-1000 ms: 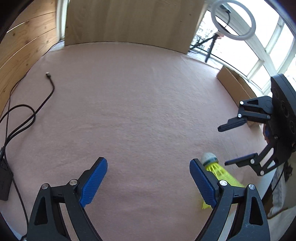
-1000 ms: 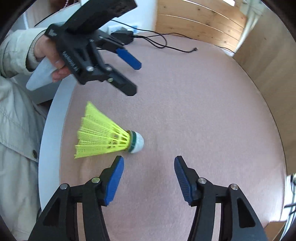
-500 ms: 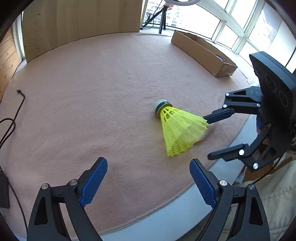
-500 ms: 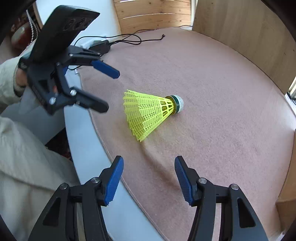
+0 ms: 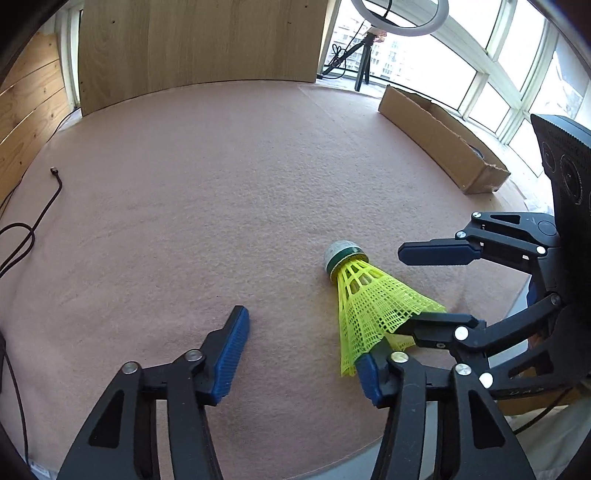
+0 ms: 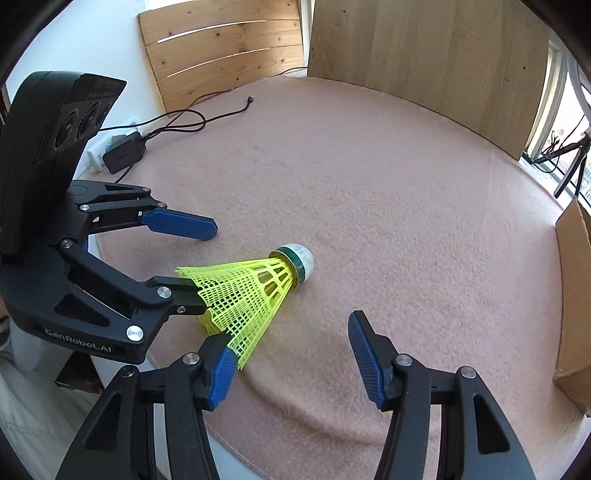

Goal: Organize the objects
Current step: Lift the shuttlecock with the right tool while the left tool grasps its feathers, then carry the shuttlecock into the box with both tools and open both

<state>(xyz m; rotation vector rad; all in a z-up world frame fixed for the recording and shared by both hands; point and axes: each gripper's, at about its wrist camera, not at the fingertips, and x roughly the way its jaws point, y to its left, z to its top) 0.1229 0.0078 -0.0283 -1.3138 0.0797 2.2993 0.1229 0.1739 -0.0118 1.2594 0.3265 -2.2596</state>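
Observation:
A yellow mesh shuttlecock (image 5: 373,299) with a grey-white cork and green band lies on its side on the pink felt mat (image 5: 221,177), near the front edge. My left gripper (image 5: 306,354) is open; its right finger touches the skirt's rim. My right gripper (image 6: 291,362) is open too, its left finger at the skirt's rim (image 6: 240,302). In the left wrist view the right gripper (image 5: 424,291) comes in from the right, one finger beside the cork and one under the skirt. In the right wrist view the left gripper (image 6: 192,258) comes in from the left.
A long cardboard box (image 5: 439,140) lies at the mat's far right edge. A black cable (image 5: 37,214) and a power adapter (image 6: 122,151) lie at the left. Wooden boards (image 5: 199,44) stand behind the mat. A ring light on a tripod (image 5: 373,33) stands by the windows.
Both grippers have closed in on the shuttlecock from opposite sides. Their inner fingers now reach the skirt's rim. The shuttlecock stays lying on the mat.

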